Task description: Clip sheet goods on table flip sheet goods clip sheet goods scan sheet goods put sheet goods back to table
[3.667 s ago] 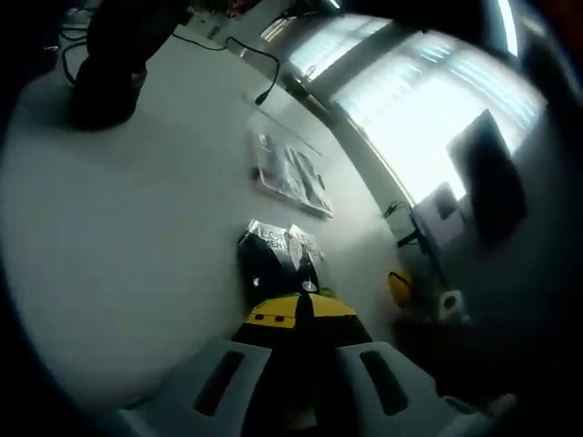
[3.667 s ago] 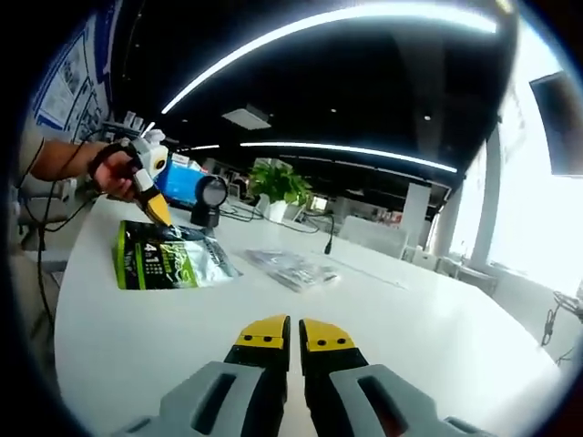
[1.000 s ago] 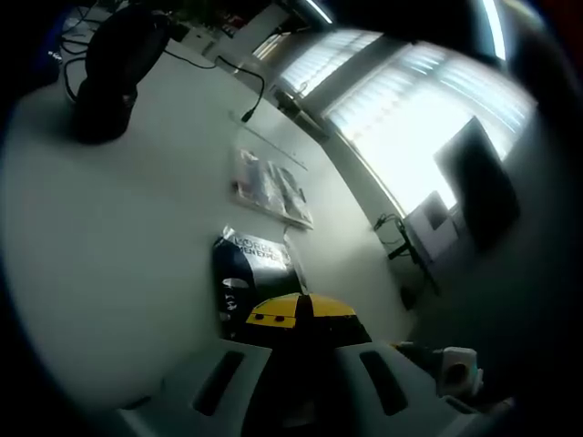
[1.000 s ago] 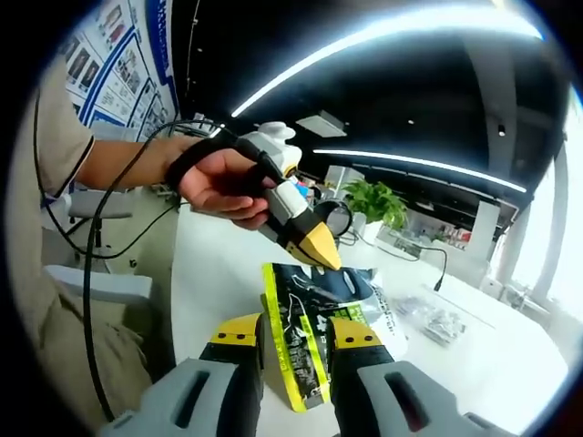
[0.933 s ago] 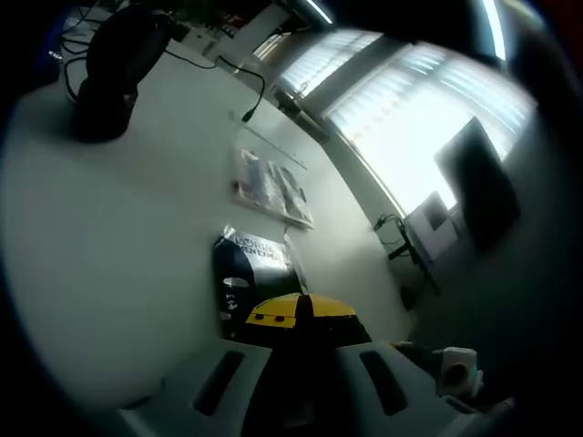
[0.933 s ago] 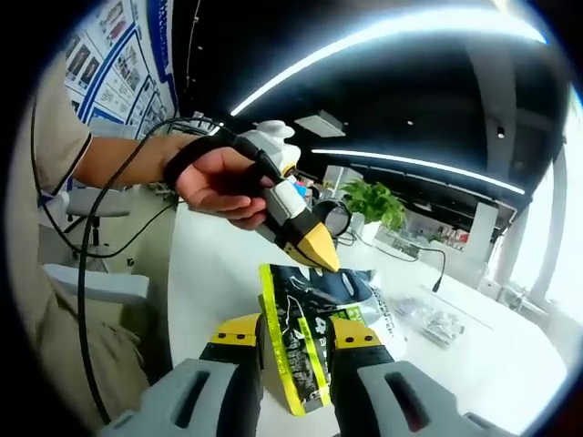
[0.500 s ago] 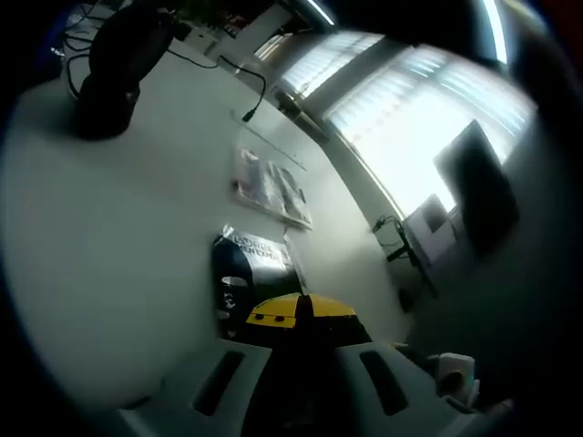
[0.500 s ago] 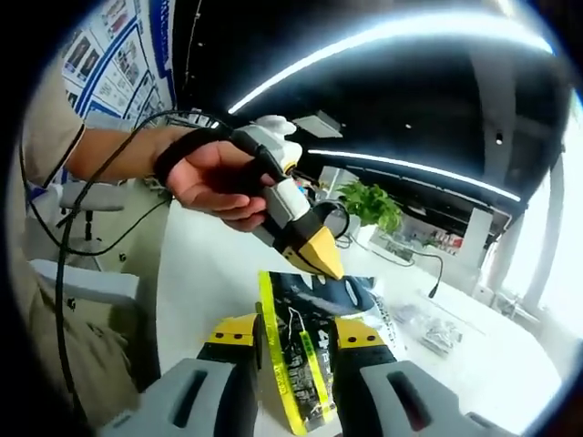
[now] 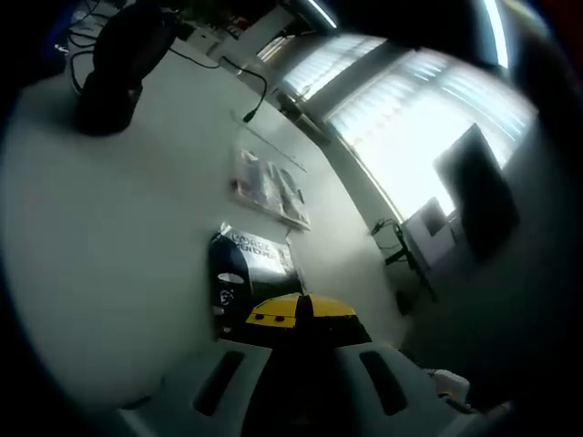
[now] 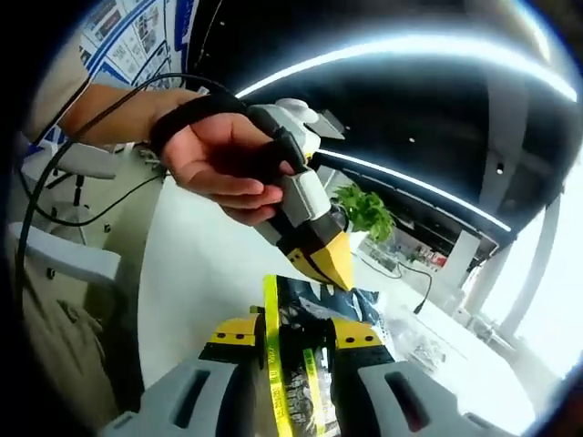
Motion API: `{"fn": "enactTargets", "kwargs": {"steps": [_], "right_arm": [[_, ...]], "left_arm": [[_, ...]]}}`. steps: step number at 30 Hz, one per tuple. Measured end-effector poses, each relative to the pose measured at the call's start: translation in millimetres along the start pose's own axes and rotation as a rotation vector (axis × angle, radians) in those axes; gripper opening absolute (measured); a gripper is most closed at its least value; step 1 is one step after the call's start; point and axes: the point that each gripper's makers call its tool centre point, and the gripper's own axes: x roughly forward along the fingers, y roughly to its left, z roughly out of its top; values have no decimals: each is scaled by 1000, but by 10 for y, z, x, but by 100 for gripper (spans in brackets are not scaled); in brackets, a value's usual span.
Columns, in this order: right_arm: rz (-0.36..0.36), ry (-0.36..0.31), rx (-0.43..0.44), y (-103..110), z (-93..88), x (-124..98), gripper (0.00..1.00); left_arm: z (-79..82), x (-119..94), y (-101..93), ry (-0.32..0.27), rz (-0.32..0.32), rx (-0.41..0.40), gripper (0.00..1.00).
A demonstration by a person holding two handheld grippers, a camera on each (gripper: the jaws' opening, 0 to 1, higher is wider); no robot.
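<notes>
A dark packet with a yellow-green edge point(image 10: 293, 378) stands almost edge-on between my right gripper's point(image 10: 293, 335) yellow jaws, which press on both its sides. My left gripper point(image 10: 321, 248), held in a person's hand point(image 10: 223, 155), comes in from the upper left, its yellow tip pinching the packet's top edge. In the left gripper view, my left gripper point(image 9: 301, 310) is shut with the same packet point(image 9: 244, 269) reaching out from its tips above the white table point(image 9: 109, 228).
A clear packet point(image 9: 267, 185) lies further along the table, also seen as the clear packet point(image 10: 428, 350). A black scanner stand point(image 9: 118, 64) and a cable point(image 9: 248, 84) sit at the far end. A potted plant point(image 10: 366, 214) stands behind. A window wall runs along the table's right side.
The packet has left the table and now sits between my right jaws, which were shut and empty before. In the last second it turned more edge-on, and the left hand looms closer.
</notes>
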Motion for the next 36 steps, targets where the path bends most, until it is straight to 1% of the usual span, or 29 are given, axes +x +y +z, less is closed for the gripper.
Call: {"fn": "enactTargets", "kwargs": {"steps": [3, 6, 9, 12, 17, 21, 25, 30, 36], "right_arm": [[-2, -2, -5, 4, 2, -5, 19], [-14, 7, -27, -7, -13, -23, 14], [-21, 12, -30, -25, -24, -38, 8], [-26, 18, -21, -42, -39, -49, 3], [-38, 9, 5, -60, -39, -61, 0], [-37, 5, 51, -79, -47, -73, 0], [-24, -3, 119, -86, -63, -76, 0], [-25, -8, 128, -92, -58, -82, 0], [-30, -11, 144, -107, -62, -89, 0]], "left_arm": [[6, 1, 7, -2, 1, 1, 0], [-3, 2, 29, -3, 7, 2, 0], [-8, 6, 56, 0, 8, -4, 0], [-25, 7, 62, 3, 8, -6, 0], [-22, 8, 54, 1, 2, -4, 0], [-33, 9, 52, 2, -2, -8, 0], [-49, 7, 39, 3, -6, -9, 0], [-54, 11, 20, -2, -14, -5, 0], [-62, 16, 26, -10, -17, 29, 0]]}}
